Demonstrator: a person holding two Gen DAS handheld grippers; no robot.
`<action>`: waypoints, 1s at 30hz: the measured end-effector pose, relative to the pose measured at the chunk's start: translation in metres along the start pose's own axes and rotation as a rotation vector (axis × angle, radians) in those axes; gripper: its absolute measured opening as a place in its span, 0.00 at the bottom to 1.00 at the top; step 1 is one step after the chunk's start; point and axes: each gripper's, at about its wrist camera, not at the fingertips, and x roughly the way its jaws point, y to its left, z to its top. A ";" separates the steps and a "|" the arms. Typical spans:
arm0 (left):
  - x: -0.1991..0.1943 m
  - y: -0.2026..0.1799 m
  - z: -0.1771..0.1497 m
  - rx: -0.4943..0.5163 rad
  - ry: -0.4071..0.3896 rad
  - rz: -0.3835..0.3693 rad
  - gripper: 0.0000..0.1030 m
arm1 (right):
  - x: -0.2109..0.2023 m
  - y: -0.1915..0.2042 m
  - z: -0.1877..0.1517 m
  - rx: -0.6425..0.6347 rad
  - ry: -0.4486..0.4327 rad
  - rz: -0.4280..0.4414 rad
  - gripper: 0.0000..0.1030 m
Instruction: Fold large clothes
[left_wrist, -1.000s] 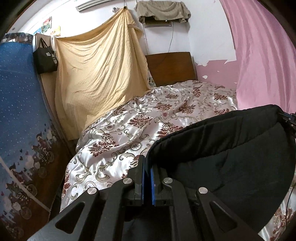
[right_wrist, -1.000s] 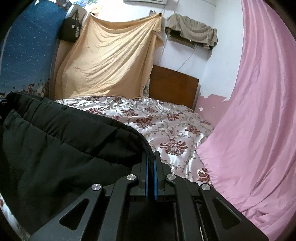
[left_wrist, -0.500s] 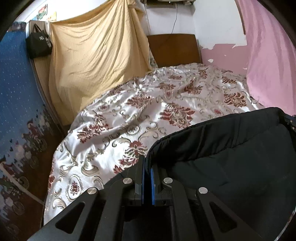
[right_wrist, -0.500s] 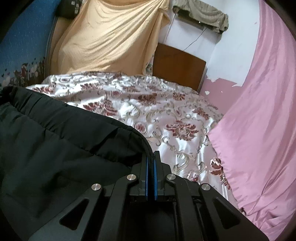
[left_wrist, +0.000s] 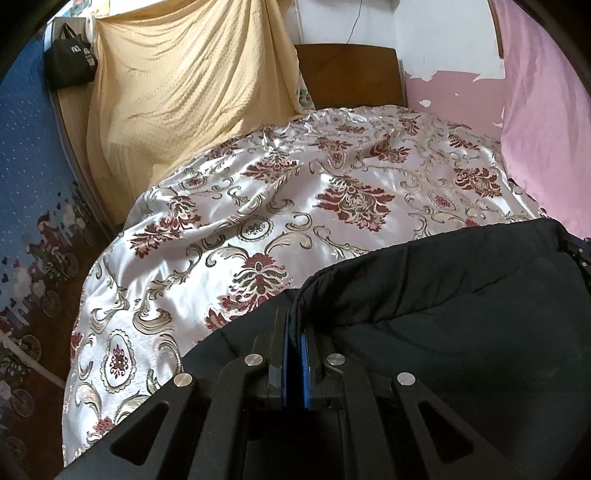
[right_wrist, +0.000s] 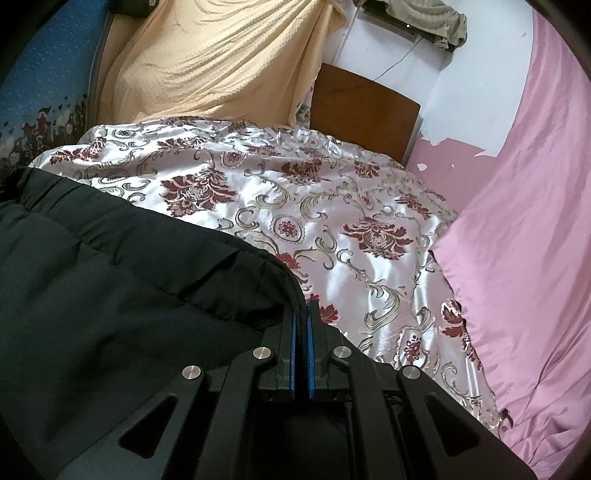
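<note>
You are in a home bedroom: a bed (left_wrist: 332, 206) with a floral satin cover fills the middle, a wooden headboard (left_wrist: 351, 74) stands against a peeling wall (right_wrist: 461, 110), and a bag (left_wrist: 70, 62) hangs beside a draped yellow sheet (left_wrist: 184, 92).

floral satin bedspread (left_wrist: 280, 206) over bed, wooden headboard (left_wrist: 351, 74) behind, yellow cloth (left_wrist: 184, 92) hung left, pink sheet (right_wrist: 517, 240) right, black bag (left_wrist: 70, 64) hanging.

Floral bedspread (left_wrist: 295, 206); wooden headboard (left_wrist: 351, 74); pink curtain (right_wrist: 535, 221).
</note>
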 end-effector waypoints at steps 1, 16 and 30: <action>0.002 0.001 0.000 -0.005 0.007 -0.005 0.06 | 0.001 -0.001 0.000 0.001 0.003 0.003 0.05; -0.014 0.017 0.001 -0.145 0.012 -0.049 0.76 | -0.021 -0.027 -0.003 0.094 -0.040 0.074 0.39; -0.078 -0.004 -0.061 -0.151 -0.078 -0.191 0.98 | -0.115 -0.020 -0.054 0.130 -0.177 0.317 0.90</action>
